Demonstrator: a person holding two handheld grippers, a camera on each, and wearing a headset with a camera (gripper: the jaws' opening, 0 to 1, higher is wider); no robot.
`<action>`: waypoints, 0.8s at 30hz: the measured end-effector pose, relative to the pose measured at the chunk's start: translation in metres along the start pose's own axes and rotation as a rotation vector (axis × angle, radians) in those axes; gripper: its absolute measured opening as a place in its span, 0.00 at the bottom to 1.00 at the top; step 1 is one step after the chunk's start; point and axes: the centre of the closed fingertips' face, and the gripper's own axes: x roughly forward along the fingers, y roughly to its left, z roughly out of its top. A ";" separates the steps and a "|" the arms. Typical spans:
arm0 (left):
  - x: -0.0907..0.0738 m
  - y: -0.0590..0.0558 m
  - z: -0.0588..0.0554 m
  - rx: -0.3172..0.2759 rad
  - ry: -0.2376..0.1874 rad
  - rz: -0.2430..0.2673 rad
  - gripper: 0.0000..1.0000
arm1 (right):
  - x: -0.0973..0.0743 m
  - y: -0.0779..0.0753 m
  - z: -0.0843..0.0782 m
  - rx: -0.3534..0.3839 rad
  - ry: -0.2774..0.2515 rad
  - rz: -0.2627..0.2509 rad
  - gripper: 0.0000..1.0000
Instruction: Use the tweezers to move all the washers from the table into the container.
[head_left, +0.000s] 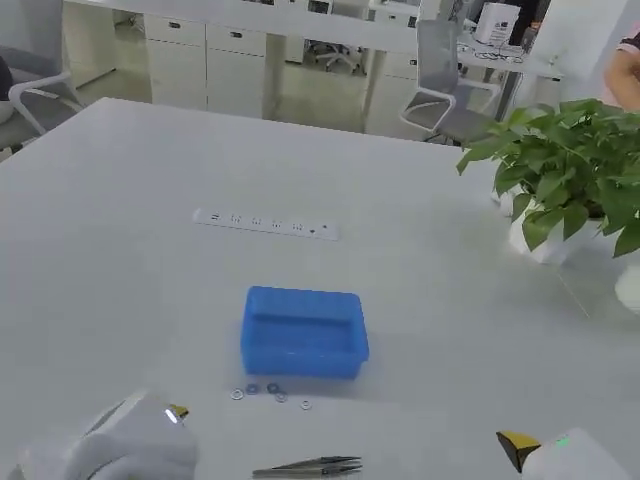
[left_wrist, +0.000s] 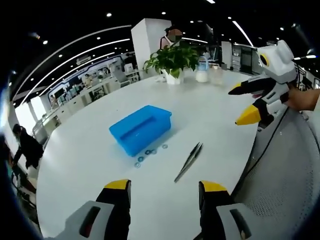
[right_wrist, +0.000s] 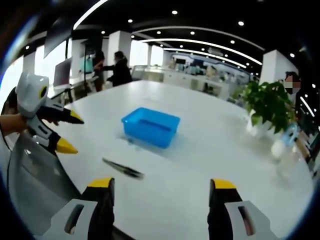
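Head view: five washers (head_left: 273, 389), small flat rings, lie loose on the table (head_left: 120, 250) in a short, scattered row just in front of the container's (head_left: 303, 345) near wall. Two or three show a bluish tint; the rest look pale grey.

One container, blue, rectangular and open-topped, stands near the middle of the table. One pair of tweezers (head_left: 310, 466), slim and metallic, lies flat on the table, nearer to me than the washers and apart from them.

Left gripper view: the yellow-tipped fingers of my left gripper (left_wrist: 165, 187) are spread wide with nothing between them. They are raised over the near edge of the table, and the tweezers lie just beyond them.

Right gripper view: the fingers of my right gripper (right_wrist: 162, 185) are likewise spread and grip nothing. The tweezers lie ahead and to that view's left.

Beyond the container lies one white power strip (head_left: 266, 224). One potted plant (head_left: 570, 160) in a white pot stands at the table's far right.
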 end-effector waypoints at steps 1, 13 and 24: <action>0.004 -0.007 -0.005 -0.008 0.032 -0.058 0.50 | 0.000 0.000 -0.001 -0.001 0.003 0.000 0.76; 0.045 -0.017 -0.015 0.107 0.124 -0.166 0.20 | 0.000 -0.004 -0.004 0.012 0.019 -0.011 0.75; 0.072 -0.025 -0.027 0.108 0.183 -0.246 0.13 | -0.004 0.001 -0.002 -0.001 0.034 -0.009 0.75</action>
